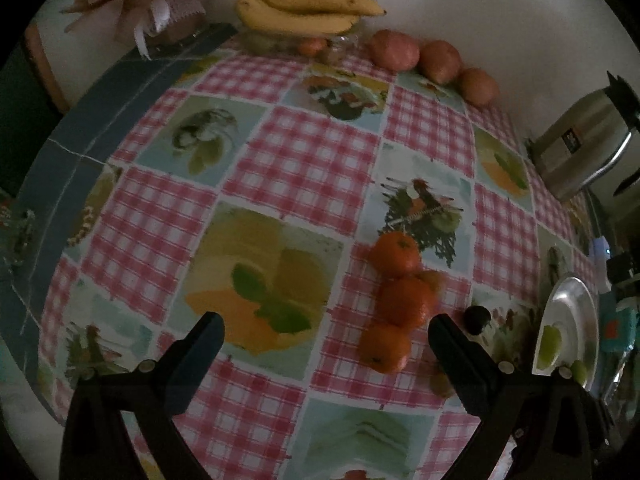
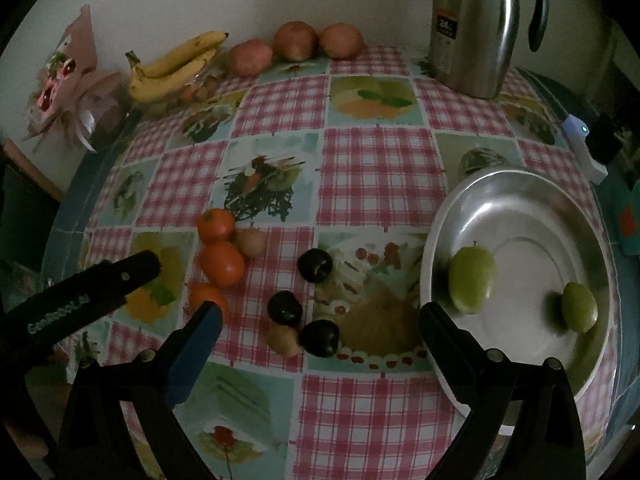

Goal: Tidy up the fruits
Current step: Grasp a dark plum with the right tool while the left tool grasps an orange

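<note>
Both hand-held grippers, left (image 1: pixel 326 332) and right (image 2: pixel 320 320), are held wide and empty above the table (image 2: pixel 380 168). Two green fruits (image 2: pixel 471 279) are seen in the plate (image 2: pixel 520 192) at right; oranges (image 2: pixel 222 264) and plums (image 2: pixel 315 265) are clustered at centre.

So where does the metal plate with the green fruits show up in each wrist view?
Left wrist: metal plate at the far right edge, seen edge-on, past the right fingertip.
Right wrist: metal plate fills the right side, two green fruits in it.
Shared landmark: steel thermos jug.
</note>
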Tool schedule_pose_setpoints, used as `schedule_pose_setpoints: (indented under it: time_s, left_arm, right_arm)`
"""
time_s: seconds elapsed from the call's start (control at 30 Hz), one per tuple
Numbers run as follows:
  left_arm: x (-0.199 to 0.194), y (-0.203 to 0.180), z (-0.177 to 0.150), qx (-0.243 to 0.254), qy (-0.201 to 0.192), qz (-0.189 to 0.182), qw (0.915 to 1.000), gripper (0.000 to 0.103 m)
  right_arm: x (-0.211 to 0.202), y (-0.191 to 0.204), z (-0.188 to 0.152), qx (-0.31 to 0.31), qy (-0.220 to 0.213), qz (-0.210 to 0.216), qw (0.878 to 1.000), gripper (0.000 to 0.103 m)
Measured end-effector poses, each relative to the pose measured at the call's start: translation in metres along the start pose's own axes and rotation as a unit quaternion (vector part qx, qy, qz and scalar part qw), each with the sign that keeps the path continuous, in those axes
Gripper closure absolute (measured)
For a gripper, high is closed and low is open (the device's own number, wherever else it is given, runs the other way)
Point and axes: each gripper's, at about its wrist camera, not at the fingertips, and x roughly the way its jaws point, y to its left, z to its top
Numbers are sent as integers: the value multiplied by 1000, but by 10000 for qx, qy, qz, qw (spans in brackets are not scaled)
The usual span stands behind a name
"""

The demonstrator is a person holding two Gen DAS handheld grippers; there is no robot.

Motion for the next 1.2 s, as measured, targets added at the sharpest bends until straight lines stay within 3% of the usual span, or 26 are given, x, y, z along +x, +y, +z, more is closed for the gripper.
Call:
schedule_pose_setpoints:
  time_s: [0.33,0.7,1.2]
  left_arm:
    - [18,-11,-5,8,261,-133,9996,2]
    - [33,-20,-10,-6,570,-372,9977,20]
    - [46,-36,-14,179,798,-326,9961,37]
  right_arm:
    - [9,-4,-2,4,60,64,10000,6]
    - [30,-9,-6,165,377,105,9991,47]
    - [53,-17,-12,550,713,449,9949,60]
